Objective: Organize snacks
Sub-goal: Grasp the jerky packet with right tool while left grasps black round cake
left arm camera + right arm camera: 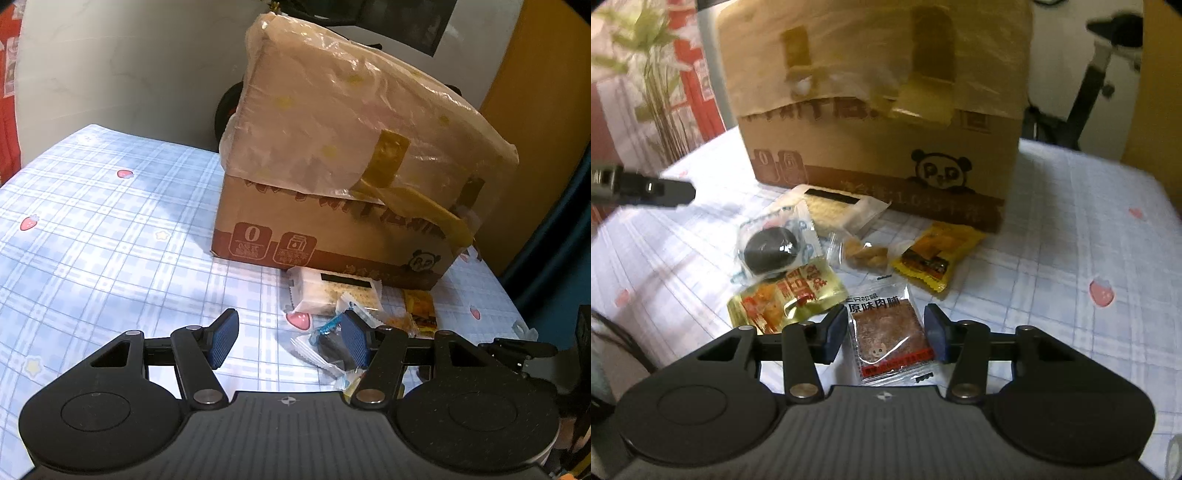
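Observation:
Several wrapped snacks lie on the checked tablecloth in front of a cardboard box [879, 147] topped by a plastic-wrapped bag [351, 110]. In the right wrist view my right gripper [886, 328] is open, its fingers on either side of a clear jerky packet [886, 332]. Beyond it lie a gold packet [786, 299], a dark round cookie packet [772, 247], a nugget packet [864, 253], a yellow packet [934, 254] and a pale cracker packet [834, 210]. My left gripper [288, 341] is open and empty, its right finger next to the cookie packet [328, 343].
The tablecloth [110, 229] has blue checks and strawberry prints. The left gripper's tip [653, 190] shows at the left of the right wrist view. A plant [661, 74] stands behind the table at the left, a black stand [1097, 74] at the right.

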Demonstrator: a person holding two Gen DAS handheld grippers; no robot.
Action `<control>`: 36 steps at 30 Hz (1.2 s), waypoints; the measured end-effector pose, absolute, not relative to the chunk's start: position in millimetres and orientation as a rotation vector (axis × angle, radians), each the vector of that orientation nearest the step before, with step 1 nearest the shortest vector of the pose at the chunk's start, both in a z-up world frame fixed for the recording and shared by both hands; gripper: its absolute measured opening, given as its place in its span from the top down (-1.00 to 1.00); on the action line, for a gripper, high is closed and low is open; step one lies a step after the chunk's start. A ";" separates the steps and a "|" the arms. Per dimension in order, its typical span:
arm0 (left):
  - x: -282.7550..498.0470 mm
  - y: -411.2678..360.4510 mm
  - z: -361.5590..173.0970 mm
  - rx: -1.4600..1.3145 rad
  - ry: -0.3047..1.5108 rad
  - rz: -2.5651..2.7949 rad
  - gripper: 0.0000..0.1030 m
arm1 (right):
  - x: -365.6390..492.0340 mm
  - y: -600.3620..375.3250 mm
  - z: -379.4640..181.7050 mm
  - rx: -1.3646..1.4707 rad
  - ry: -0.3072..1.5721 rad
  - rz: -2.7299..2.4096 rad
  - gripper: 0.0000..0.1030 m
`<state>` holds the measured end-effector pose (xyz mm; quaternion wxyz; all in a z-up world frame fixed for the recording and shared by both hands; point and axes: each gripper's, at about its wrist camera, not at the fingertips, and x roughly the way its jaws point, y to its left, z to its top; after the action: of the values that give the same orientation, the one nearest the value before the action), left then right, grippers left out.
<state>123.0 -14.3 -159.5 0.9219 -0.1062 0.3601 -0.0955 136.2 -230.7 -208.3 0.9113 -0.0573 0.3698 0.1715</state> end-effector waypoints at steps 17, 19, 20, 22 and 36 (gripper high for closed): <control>132.3 -26.5 -172.3 -0.144 0.794 -0.243 -0.23 | 115.0 -238.9 -219.0 -0.085 0.633 0.359 0.11; 133.2 -30.8 -173.4 -0.125 0.796 -0.260 -0.23 | 113.3 -241.5 -218.7 -0.069 0.628 0.364 0.12; 134.3 -33.4 -174.0 -0.112 0.798 -0.272 -0.23 | 112.7 -241.7 -218.1 -0.065 0.625 0.362 0.12; 136.9 -38.6 -174.8 -0.088 0.799 -0.296 -0.23 | 112.7 -242.7 -217.7 -0.058 0.620 0.359 0.12; 169.6 -82.5 -185.4 0.129 0.811 -0.479 -0.25 | 114.2 -251.3 -217.6 0.000 0.618 0.354 0.12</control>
<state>169.6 -82.5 -185.4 0.8892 0.0620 0.3904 -0.2305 114.2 -251.3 -217.6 0.9373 -0.0001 0.3024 0.1734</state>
